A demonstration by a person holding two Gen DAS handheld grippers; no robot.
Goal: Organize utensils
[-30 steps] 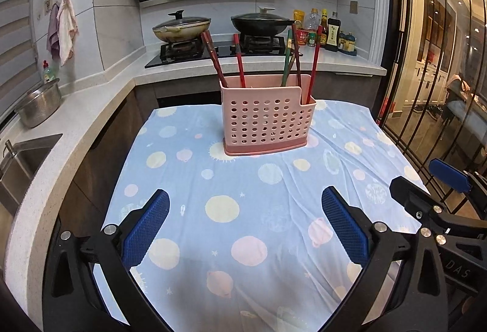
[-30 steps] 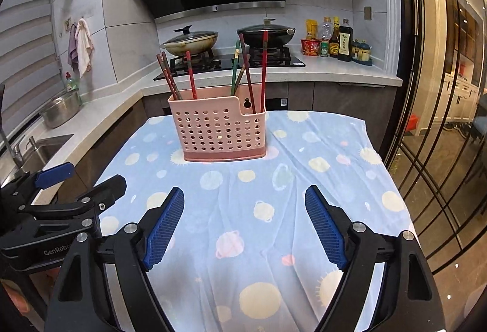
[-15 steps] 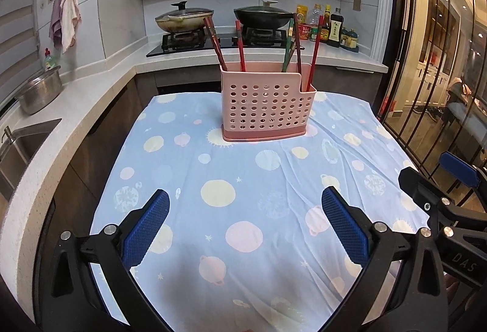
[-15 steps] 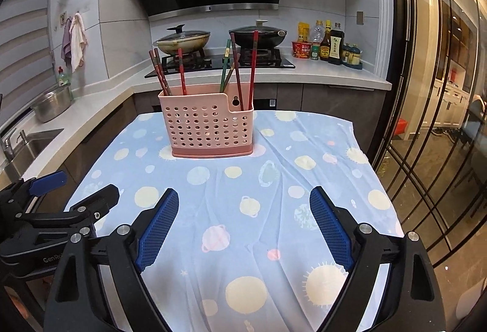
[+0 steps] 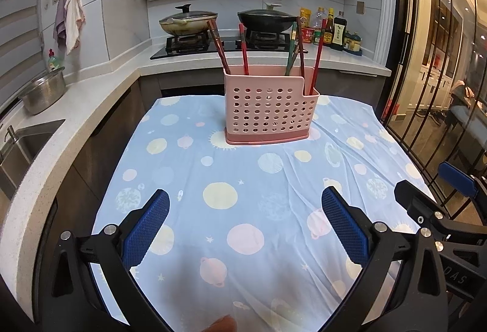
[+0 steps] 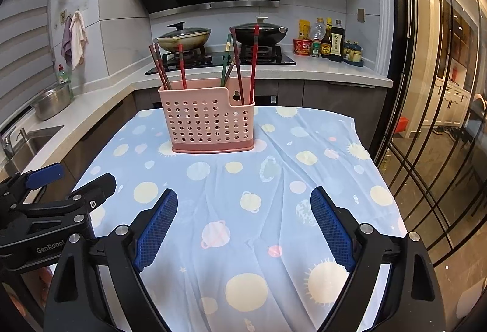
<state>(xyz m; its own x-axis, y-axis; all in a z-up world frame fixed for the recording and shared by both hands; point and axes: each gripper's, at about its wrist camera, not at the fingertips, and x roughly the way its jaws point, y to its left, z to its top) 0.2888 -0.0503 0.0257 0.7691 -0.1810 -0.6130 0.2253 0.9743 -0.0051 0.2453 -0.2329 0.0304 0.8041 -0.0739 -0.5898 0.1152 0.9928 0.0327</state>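
Observation:
A pink perforated utensil holder point(image 5: 269, 110) stands upright at the far side of the table; it also shows in the right wrist view point(image 6: 210, 122). Several red, brown and green chopsticks point(image 5: 243, 49) stand in it, seen too in the right wrist view point(image 6: 254, 58). My left gripper point(image 5: 245, 225) is open and empty, low over the near part of the table. My right gripper point(image 6: 243, 225) is open and empty, beside the left one. The right gripper shows at the left view's right edge point(image 5: 438, 204), and the left gripper at the right view's left edge point(image 6: 54, 192).
A blue tablecloth with pastel spots point(image 5: 243, 179) covers the table. Behind it runs a counter with a stove, two lidded pans point(image 5: 187, 20) and bottles point(image 5: 331, 32). A sink point(image 5: 21, 146) and steel bowl point(image 5: 42, 90) lie left. Glass doors point(image 6: 441, 88) stand right.
Both grippers have drawn back and risen from the holder, which looks smaller and farther. Both stay open and empty. The holder and chopsticks have not moved.

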